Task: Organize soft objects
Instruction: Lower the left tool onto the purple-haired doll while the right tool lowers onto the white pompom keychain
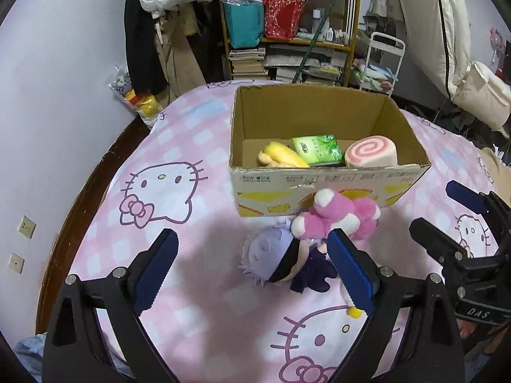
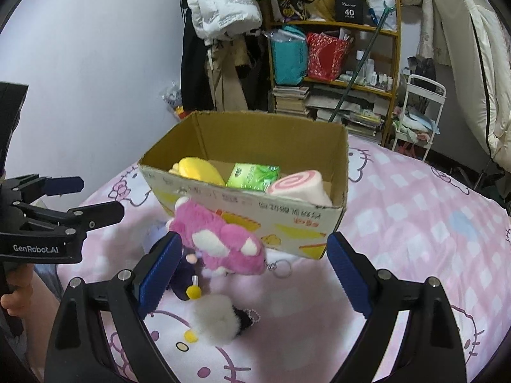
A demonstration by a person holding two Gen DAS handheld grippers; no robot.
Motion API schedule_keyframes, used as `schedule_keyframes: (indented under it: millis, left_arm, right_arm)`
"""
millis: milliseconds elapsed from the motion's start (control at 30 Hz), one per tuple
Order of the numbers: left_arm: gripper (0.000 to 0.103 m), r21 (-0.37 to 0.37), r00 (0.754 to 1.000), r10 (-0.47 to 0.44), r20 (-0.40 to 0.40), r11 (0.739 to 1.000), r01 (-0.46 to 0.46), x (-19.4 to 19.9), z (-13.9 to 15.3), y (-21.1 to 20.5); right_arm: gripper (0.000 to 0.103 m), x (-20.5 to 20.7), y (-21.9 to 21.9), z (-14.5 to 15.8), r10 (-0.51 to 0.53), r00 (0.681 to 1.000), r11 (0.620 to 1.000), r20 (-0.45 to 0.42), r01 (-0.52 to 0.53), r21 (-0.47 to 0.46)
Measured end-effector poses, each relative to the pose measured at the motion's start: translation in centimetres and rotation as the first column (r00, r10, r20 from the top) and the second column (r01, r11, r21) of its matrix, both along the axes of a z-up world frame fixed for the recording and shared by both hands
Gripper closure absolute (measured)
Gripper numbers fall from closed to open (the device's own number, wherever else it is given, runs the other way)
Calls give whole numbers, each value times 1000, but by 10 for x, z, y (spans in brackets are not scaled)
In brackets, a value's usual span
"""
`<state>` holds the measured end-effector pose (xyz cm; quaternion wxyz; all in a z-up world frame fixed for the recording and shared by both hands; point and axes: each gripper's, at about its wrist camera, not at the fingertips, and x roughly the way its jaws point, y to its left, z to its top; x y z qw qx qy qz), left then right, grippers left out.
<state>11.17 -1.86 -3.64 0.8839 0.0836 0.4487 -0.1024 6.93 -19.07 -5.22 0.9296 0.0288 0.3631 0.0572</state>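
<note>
An open cardboard box [image 1: 325, 188] [image 2: 287, 220] stands on the bed. It holds a yellow plush [image 1: 282, 156] [image 2: 199, 169], a green tissue pack [image 1: 316, 149] [image 2: 254, 177] and a pink swirl roll cushion [image 1: 372, 154] [image 2: 298, 186]. In front of the box lie a pink plush [image 1: 338, 215] [image 2: 223, 242], a lavender-haired doll in dark clothes [image 1: 274, 260] [image 2: 183, 274] and a white-and-black fluffy plush [image 2: 220, 319]. My left gripper [image 1: 252, 271] is open above the doll. My right gripper [image 2: 252, 279] is open, empty, over the pink plush; it shows at the right edge of the left view [image 1: 447, 214].
The bed has a pink Hello Kitty cover [image 1: 166, 191] [image 2: 415, 223] with a wooden edge [image 1: 86, 191] on the left. Behind it stand a cluttered shelf [image 1: 287, 32] [image 2: 335, 73], hanging clothes [image 1: 150, 32] and a white cart [image 1: 381, 60] [image 2: 418, 111].
</note>
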Motion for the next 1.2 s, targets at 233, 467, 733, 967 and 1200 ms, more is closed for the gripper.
schedule_keyframes:
  millis: [233, 467, 733, 967, 1200]
  left_arm:
    - [10, 24, 997, 2, -71, 1000, -1, 9, -21, -5]
    - [10, 43, 991, -5, -132, 999, 10, 15, -38, -11]
    - [10, 54, 978, 14, -210, 999, -3, 23, -57, -10]
    - [10, 43, 959, -2, -283, 999, 15, 30, -74, -13]
    - [10, 37, 934, -25, -357, 999, 40, 39, -96, -21]
  right_arm:
    - [7, 6, 0, -16, -27, 996, 1000, -82, 27, -6]
    - [7, 7, 7, -35, -18, 982, 1000, -187, 20, 10]
    - [7, 7, 21, -54, 21, 965, 1000, -261, -22, -2]
    - [7, 13, 24, -73, 34, 940, 999, -339, -33, 11]
    - [16, 16, 29, -89, 58, 916, 998, -397, -47, 37]
